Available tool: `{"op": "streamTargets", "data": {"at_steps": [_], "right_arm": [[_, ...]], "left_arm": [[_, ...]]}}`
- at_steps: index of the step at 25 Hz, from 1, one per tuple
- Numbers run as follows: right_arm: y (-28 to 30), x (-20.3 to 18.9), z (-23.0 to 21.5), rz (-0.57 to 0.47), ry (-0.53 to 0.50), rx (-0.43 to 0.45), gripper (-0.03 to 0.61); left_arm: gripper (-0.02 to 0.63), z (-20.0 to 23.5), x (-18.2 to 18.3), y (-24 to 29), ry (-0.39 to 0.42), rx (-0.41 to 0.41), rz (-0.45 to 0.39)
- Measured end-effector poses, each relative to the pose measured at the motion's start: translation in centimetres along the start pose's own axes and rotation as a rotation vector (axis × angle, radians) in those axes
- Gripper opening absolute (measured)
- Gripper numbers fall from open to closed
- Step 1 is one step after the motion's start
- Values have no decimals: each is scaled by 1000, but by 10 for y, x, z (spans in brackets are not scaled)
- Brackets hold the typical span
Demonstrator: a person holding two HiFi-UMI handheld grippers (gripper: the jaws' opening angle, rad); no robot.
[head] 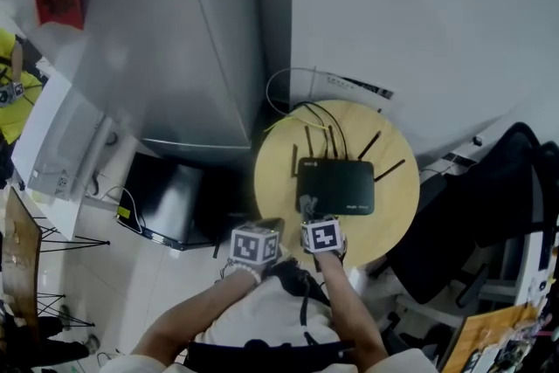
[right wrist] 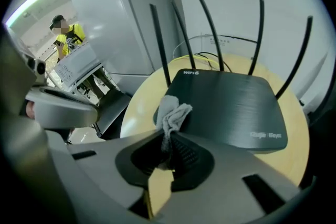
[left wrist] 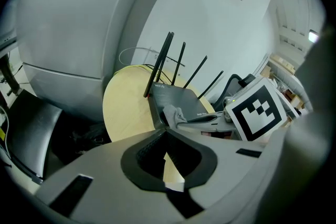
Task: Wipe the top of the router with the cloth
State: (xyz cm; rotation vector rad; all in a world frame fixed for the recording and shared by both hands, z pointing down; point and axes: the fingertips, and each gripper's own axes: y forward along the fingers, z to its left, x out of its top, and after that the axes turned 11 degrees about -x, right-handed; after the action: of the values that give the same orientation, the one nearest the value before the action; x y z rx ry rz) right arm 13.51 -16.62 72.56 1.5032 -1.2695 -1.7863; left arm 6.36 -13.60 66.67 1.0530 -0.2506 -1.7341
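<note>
A black router (head: pixel 336 184) with several upright antennas lies on a small round wooden table (head: pixel 275 175). My right gripper (right wrist: pixel 169 136) is shut on a grey cloth (right wrist: pixel 172 114). The bunched cloth rests on the router's near left corner (right wrist: pixel 231 107). In the head view the cloth (head: pixel 307 206) sits at the router's front edge, just ahead of the right gripper (head: pixel 311 217). My left gripper (left wrist: pixel 166 132) is shut on nothing and hovers over the table's near left edge, beside the right one. From the left gripper view the cloth (left wrist: pixel 173 113) shows on the router (left wrist: pixel 181 98).
A large white cabinet (head: pixel 166 39) and a white wall stand behind the table. Cables (head: pixel 293 105) trail off the router's back. A dark chair (head: pixel 489 196) is at the right, a black flat box (head: pixel 170 196) lies on the floor at the left. A person in yellow (right wrist: pixel 67 39) stands far off.
</note>
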Motion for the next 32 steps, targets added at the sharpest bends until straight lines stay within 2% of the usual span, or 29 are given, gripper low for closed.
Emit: {"op": "streamTargets", "data": {"at_steps": [5, 10, 16, 23, 28, 32], "right_arm": [[4, 6, 22, 1, -32, 31, 38], [-10, 12, 23, -24, 42, 92, 38], [-39, 9, -51, -79, 184, 27, 38], [-59, -16, -154, -106, 324, -93, 38], [-65, -26, -197, -105, 354, -149, 38], [-56, -29, -221, -84, 328, -175, 38]], "left_arm": [[-2, 6, 1, -9, -3, 13, -12], [-2, 2, 5, -4, 9, -1, -7], [-2, -20, 12, 27, 42, -64, 29], [-2, -69, 23, 75, 97, -174, 70], [-2, -100, 24, 106, 150, -218, 114], [-2, -112, 28, 123, 174, -227, 141]]}}
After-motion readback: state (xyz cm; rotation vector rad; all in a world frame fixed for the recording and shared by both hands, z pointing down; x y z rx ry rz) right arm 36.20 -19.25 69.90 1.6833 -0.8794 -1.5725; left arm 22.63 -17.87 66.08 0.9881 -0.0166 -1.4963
